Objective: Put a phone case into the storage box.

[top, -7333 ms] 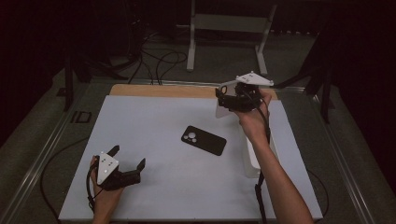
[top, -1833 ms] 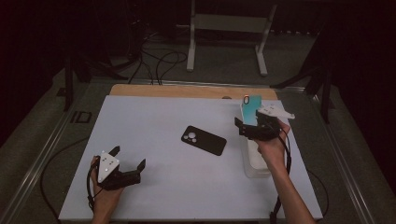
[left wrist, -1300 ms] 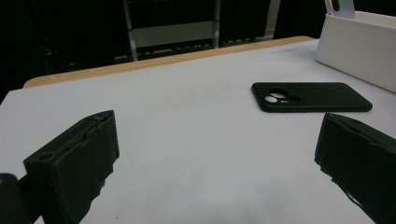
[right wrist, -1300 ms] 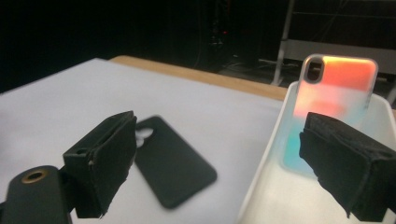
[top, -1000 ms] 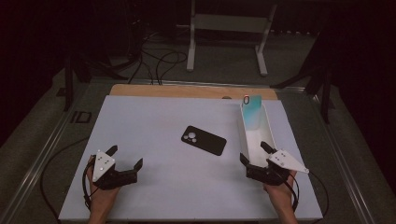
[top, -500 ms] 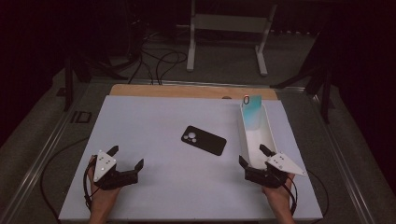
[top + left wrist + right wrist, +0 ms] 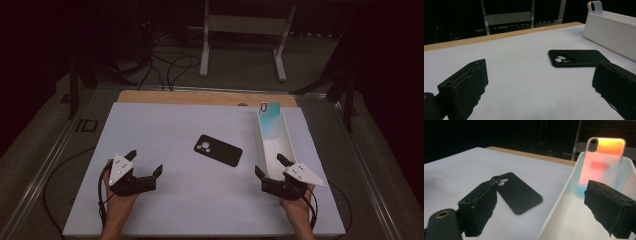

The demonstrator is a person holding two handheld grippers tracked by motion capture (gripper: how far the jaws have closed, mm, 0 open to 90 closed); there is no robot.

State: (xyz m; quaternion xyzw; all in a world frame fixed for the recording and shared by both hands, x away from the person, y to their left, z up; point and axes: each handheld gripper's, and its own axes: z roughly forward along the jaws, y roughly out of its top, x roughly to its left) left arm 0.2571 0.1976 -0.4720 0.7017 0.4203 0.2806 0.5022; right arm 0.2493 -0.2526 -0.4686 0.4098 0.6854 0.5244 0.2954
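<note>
A white table (image 7: pixel 165 130) is seen from above. The left gripper (image 7: pixel 146 167) is held near the front left corner, its jaws spread wide with nothing between them. The right gripper (image 7: pixel 270 166) is held near the front right corner, at the near end of a long white tray (image 7: pixel 289 145) — its jaws are likewise wide apart and empty. A black phone case (image 7: pixel 218 150) lies flat near the table's middle, camera cutouts up. A colourful translucent phone case (image 7: pixel 599 165) is propped upright against the tray's far end.
</note>
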